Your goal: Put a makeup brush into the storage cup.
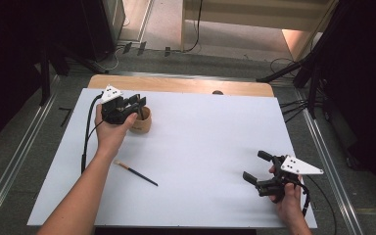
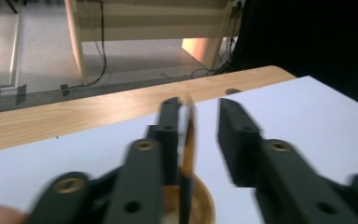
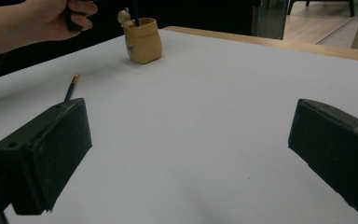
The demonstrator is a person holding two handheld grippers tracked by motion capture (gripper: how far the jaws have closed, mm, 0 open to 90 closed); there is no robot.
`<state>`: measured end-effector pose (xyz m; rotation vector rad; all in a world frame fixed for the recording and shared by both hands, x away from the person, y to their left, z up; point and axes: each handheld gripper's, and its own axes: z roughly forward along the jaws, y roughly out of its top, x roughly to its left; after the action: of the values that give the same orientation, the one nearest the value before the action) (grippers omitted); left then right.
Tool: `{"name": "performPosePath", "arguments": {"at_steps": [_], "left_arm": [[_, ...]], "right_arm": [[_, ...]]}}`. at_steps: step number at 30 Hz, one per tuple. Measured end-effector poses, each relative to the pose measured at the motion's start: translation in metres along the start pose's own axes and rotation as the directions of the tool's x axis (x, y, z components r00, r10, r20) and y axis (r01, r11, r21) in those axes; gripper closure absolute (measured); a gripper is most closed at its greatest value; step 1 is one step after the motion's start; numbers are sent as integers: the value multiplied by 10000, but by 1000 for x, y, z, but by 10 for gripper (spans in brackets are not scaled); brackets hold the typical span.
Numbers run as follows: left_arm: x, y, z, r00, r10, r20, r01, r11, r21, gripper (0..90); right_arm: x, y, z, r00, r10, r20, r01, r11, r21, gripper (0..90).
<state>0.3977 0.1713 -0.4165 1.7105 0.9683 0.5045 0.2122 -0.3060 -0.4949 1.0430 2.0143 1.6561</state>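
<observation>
The left gripper [image 1: 138, 104] hovers over the tan pot [image 1: 144, 121] at the sheet's ten o'clock — jaws apart, a brush [image 2: 189, 135] standing loose between them. Another paintbrush [image 1: 136, 173] lies at seven o'clock. The right gripper [image 1: 254, 167] — jaws wide, empty — sits at four o'clock.

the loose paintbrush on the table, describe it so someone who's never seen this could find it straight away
Start from the white table and go to its left half, where a tan holder cup stands under the left gripper. Nearer the person than the cup, beside the left forearm, the paintbrush lies flat and alone. It is the only thin stick on the bare surface: dark handle, pale tip towards the forearm.
</observation>
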Motion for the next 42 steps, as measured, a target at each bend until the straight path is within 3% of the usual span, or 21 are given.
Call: {"name": "performPosePath", "arguments": {"at_steps": [1, 2, 3, 5, 7, 12, 19, 24, 35, 42], "left_arm": [[-1, 1, -1, 9999, 48, -89, -48, 10000, 63, 335], [-2, 1, -2, 9996, 87, -253, -84, 9999, 125, 195], [-2, 0, -3, 9999, 75, -146, -74, 9999, 106, 118], [-1, -1, -9, 9997, 156, 210, -154, 9998, -86, 92], [1, -2, -15, 9994, 114, 320, -106, 9996, -255, 1], [4, -5, -27, 9989, -77, 452, 99, 9987, -498, 0], [2, -10, -38, 9973, -27, 728, 59, 9990, -437, 0], [2, -14, -45, 9943, -265, 1036, 311, 9986, -436, 0], [-1, -23, -60, 9935, -138, 1134, 201, 9983, -552, 0], [2, -28, -67, 9932, -314, 1117, 368, 9982, -464, 0]], "right_arm": [[0, 0, 1, 10000, -18, -14, 18, 10000, 33, 0], [0, 0, 1, 10000, -44, -20, 44, 10000, 19, 0], [0, 0, 1, 10000, -45, -21, 45, 10000, 29, 0], [0, 0, 1, 10000, -55, -18, 56, 10000, 34, 0], [0, -1, 1, 10000, -19, -43, 19, 10000, 50, 0], [0, -1, 1, 10000, -27, -44, 27, 10000, 3, 0], [1, 0, 2, 10000, -47, -34, 47, 10000, 60, 0], [2, 0, 4, 10000, -55, -60, 55, 9999, 110, 0], [1, 0, 2, 10000, -36, -24, 37, 10000, 74, 0], [2, 1, 4, 10000, -65, -34, 66, 9999, 81, 0]]}}
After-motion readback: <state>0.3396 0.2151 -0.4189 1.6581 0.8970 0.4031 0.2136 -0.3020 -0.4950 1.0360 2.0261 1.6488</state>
